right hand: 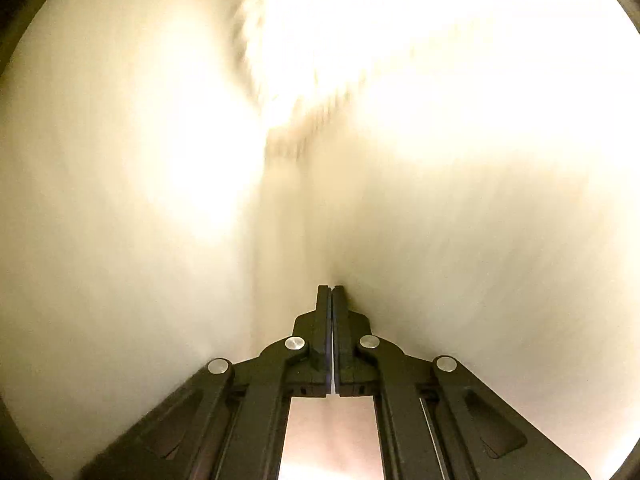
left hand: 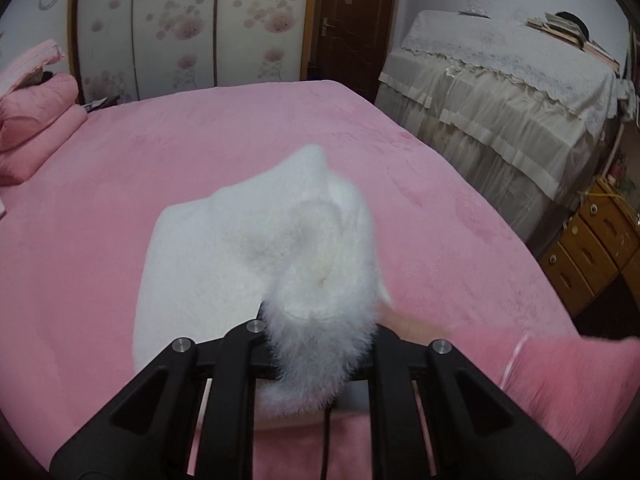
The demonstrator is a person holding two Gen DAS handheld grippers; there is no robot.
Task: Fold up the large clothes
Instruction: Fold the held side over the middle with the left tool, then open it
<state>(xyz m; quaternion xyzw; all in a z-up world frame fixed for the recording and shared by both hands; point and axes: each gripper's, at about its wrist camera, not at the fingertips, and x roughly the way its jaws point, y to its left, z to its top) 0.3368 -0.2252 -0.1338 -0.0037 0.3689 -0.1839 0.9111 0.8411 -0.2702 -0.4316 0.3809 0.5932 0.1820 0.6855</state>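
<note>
White fluffy garment point(left hand: 256, 248) is the thing being folded, and the main risk is a slipped grip. The left tool point(left hand: 316, 320) pinches a thick bunched tuft of the fur, its fingertips buried in the pile, so the hold may be on loose fibres rather than on the fabric itself; a sharp pull could let the edge slide out and the fold drop crooked. The right tool point(right hand: 332, 290) has its jaws pressed tight together, tips pushed into pale cloth point(right hand: 160, 160) that fills its whole blurred view. Whether any fabric is caught between them cannot be told. If it holds nothing, one side of the garment would trail and bunch.

Outward from the left tool, the garment spreads away from the tips as a rumpled mound, part lifted, part resting on the pink bed point(left hand: 120, 160). A pink sleeve point(left hand: 560, 376) reaches in at the lower right. Well apart stand folded pink bedding point(left hand: 36, 120), a wardrobe point(left hand: 192, 28) and a lace-covered table point(left hand: 500, 92).
</note>
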